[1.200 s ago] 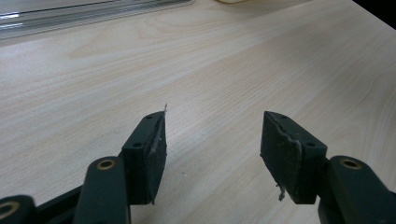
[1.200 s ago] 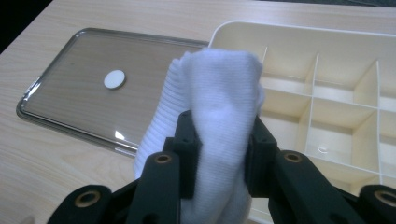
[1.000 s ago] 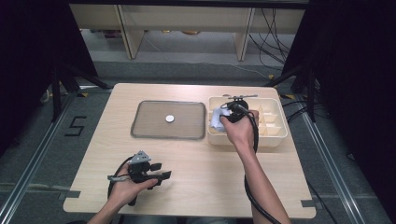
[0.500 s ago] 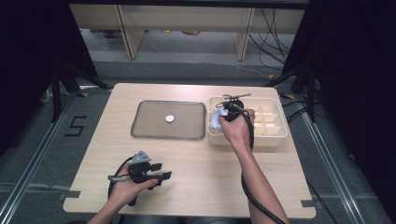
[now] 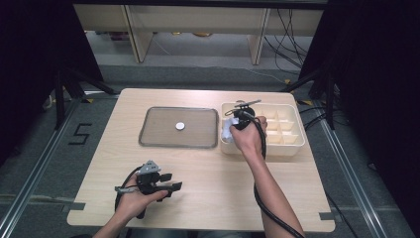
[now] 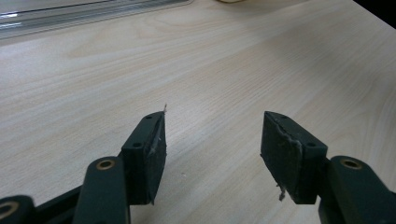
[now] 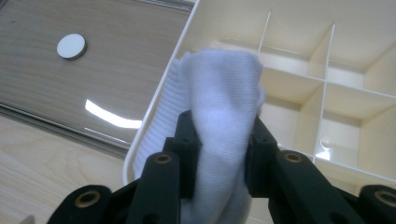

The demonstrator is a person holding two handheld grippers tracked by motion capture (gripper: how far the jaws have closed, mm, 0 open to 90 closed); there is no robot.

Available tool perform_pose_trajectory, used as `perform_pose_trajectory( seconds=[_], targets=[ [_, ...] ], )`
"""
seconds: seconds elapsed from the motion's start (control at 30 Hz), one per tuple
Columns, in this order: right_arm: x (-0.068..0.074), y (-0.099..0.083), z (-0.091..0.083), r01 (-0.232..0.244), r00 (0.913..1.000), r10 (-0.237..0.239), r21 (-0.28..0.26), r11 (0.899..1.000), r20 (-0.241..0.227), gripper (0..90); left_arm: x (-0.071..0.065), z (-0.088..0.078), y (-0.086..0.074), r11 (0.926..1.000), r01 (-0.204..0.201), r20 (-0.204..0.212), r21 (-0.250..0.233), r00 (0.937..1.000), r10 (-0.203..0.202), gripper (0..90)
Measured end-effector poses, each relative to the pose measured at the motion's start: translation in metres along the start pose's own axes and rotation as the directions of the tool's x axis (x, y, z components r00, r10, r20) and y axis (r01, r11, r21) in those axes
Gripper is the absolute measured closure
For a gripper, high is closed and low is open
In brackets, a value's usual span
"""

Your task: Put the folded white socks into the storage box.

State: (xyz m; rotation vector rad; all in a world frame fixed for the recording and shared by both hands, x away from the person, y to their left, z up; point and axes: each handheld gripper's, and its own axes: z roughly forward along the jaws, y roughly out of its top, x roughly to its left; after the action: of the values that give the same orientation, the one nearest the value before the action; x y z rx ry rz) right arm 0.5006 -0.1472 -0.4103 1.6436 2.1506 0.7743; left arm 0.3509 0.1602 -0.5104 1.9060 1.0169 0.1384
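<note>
At the near left of the pale wooden bench (image 5: pixel 208 168), the left hand-held gripper (image 5: pixel 171 187) was seen lying low in the person's left hand (image 5: pixel 131 201), its black jaws spread wide apart with nothing between them and only bare wood grain beneath, as was plain in the left gripper view (image 6: pixel 212 154). Farther back, near the middle of the bench, a shallow rectangular tray of clear grey plastic (image 5: pixel 148 136) was set, and a small white round disc (image 5: pixel 180 126) lay alone at its centre. Just beside the tray on its right, a cream plastic organiser box divided into small compartments (image 5: pixel 292 148) was placed. Over the left end of that box the right hand-held gripper (image 5: pixel 233 124) was held by the right hand (image 5: pixel 247 136), and a soft white ribbed knitted cloth (image 7: pixel 224 112) was pinched between its jaws (image 7: pixel 219 154); the cloth was draped across the left wall of the box, above its leftmost compartments.
</note>
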Motion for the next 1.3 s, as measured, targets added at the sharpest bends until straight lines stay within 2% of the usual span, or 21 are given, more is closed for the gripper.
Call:
perform_pose_trajectory(
  seconds=[0.07, 0.1, 0.17, 0.3, 0.33, 0.37, 0.4, 0.67, 0.77, 0.87, 0.93, 0.97, 1.03, 1.1, 1.13, 1.27, 1.3],
  targets=[
    [0.002, 0.000, 0.003, 0.002, 0.9999, -0.002, 0.012, 1.000, 0.011, 71.6, 0.000, 0.000, 0.000, 1.0000, 0.002, 0.000, 0.001, 1.0000, -0.002, 40.0],
    [0.001, 0.000, 0.003, 0.015, 0.9999, -0.015, 0.014, 1.000, 0.000, 71.6, 0.000, 0.000, 0.000, 1.0000, 0.003, 0.000, 0.001, 1.0000, -0.003, 40.0],
    [0.004, 0.000, 0.005, -0.003, 0.9999, 0.003, 0.020, 1.000, 0.010, 71.6, 0.000, 0.000, 0.000, 1.0000, -0.002, -0.001, 0.004, 1.0000, 0.002, 40.0],
    [0.005, -0.001, 0.008, 0.004, 0.9998, -0.004, 0.024, 1.000, 0.019, 71.6, 0.001, -0.001, 0.000, 1.0000, -0.005, -0.003, -0.002, 1.0000, 0.005, 40.0],
    [0.004, -0.001, 0.008, 0.019, 0.9996, -0.019, 0.022, 1.000, 0.021, 71.6, 0.001, -0.001, 0.001, 1.0000, -0.005, -0.013, 0.000, 0.9999, 0.005, 40.0],
    [0.005, -0.001, 0.009, 0.014, 0.9997, -0.015, 0.027, 1.000, 0.022, 71.6, 0.001, -0.001, 0.001, 1.0000, -0.006, -0.015, 0.001, 0.9999, 0.006, 40.0],
    [0.006, -0.001, 0.009, 0.014, 0.9996, -0.014, 0.027, 1.000, 0.024, 71.6, 0.001, -0.001, 0.000, 1.0000, -0.003, -0.002, -0.002, 1.0000, 0.003, 40.0],
    [0.008, -0.003, 0.016, 0.043, 0.9984, -0.044, 0.049, 0.998, 0.036, 71.6, 0.000, -0.001, 0.001, 1.0000, -0.003, -0.014, -0.002, 0.9999, 0.003, 40.0],
    [0.010, -0.003, 0.017, 0.030, 0.9987, -0.033, 0.055, 0.998, 0.038, 71.6, 0.001, -0.001, 0.001, 1.0000, -0.004, -0.005, 0.000, 1.0000, 0.004, 40.0],
    [0.009, -0.002, 0.018, 0.048, 0.9977, -0.051, 0.058, 0.997, 0.046, 71.6, 0.001, 0.000, 0.001, 1.0000, -0.004, -0.002, 0.000, 1.0000, 0.004, 40.0],
    [0.011, -0.002, 0.021, 0.030, 0.9976, -0.034, 0.067, 0.997, 0.060, 71.6, 0.000, 0.000, 0.001, 1.0000, -0.001, 0.001, -0.003, 1.0000, 0.001, 40.0],
    [0.010, -0.002, 0.021, 0.042, 0.9972, -0.045, 0.067, 0.997, 0.059, 71.6, 0.000, 0.000, 0.001, 1.0000, -0.001, 0.001, -0.003, 1.0000, 0.001, 40.0],
    [0.011, -0.002, 0.022, 0.032, 0.9969, -0.038, 0.073, 0.997, 0.069, 71.6, 0.000, 0.000, 0.001, 1.0000, -0.003, -0.001, -0.002, 1.0000, 0.003, 40.0],
    [0.011, -0.002, 0.022, 0.034, 0.9975, -0.039, 0.075, 0.997, 0.060, 71.6, 0.000, 0.000, 0.001, 1.0000, -0.004, 0.000, -0.002, 1.0000, 0.004, 40.0],
    [0.010, -0.002, 0.022, 0.051, 0.9967, -0.056, 0.077, 0.996, 0.059, 71.6, 0.000, 0.000, 0.001, 1.0000, -0.002, -0.002, -0.002, 1.0000, 0.002, 40.0],
    [0.012, -0.002, 0.023, 0.038, 0.9972, -0.044, 0.096, 0.995, 0.061, 71.6, -0.001, 0.000, 0.001, 1.0000, -0.007, -0.013, 0.006, 0.9999, 0.007, 40.0],
    [0.010, -0.001, 0.024, 0.052, 0.9965, -0.058, 0.096, 0.994, 0.060, 71.6, -0.001, 0.000, 0.001, 1.0000, -0.007, -0.014, 0.005, 0.9999, 0.007, 40.0]
  ],
)
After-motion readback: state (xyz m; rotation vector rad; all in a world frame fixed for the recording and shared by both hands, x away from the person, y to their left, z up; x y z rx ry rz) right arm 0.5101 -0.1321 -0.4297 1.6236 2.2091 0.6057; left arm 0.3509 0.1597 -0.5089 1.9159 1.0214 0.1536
